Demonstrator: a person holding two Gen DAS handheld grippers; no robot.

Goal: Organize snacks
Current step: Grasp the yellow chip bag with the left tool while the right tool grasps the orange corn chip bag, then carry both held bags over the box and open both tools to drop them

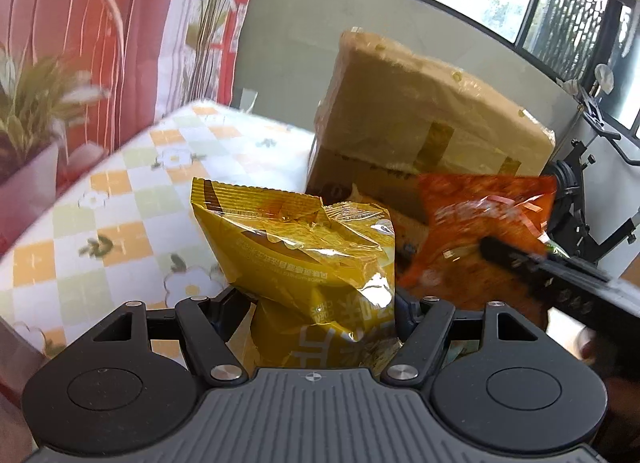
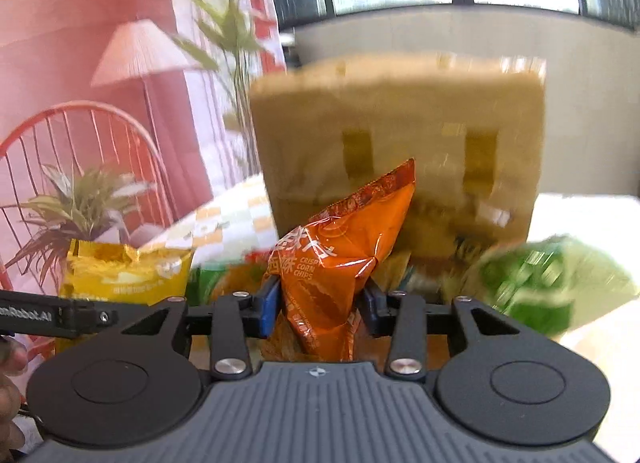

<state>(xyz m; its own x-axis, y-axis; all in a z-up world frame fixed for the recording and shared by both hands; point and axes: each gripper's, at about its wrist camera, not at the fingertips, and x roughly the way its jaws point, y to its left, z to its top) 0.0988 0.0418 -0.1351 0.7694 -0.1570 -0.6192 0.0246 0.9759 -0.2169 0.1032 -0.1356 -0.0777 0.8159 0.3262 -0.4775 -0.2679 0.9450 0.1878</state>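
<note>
A yellow snack bag (image 1: 304,247) stands between the jaws of my left gripper (image 1: 320,307), which is shut on its lower part. In the right wrist view the same yellow snack bag (image 2: 124,271) shows at the left, beside a dark finger of the left gripper. My right gripper (image 2: 320,303) is shut on an orange corn chips bag (image 2: 340,259), its blue pads (image 2: 269,305) pinching the bag's waist. From the left wrist view the orange corn chips bag (image 1: 480,223) is blurred at the right, with the right gripper's finger across it. A brown cardboard box (image 1: 420,119) stands behind both bags.
A checked tablecloth (image 1: 120,203) with flowers covers the table. A green snack bag (image 2: 552,283) lies blurred at the right, more packets (image 2: 224,283) lie low between the grippers. A potted plant (image 2: 80,203) and a red wire chair (image 2: 80,135) stand at the left. Windows run behind the box.
</note>
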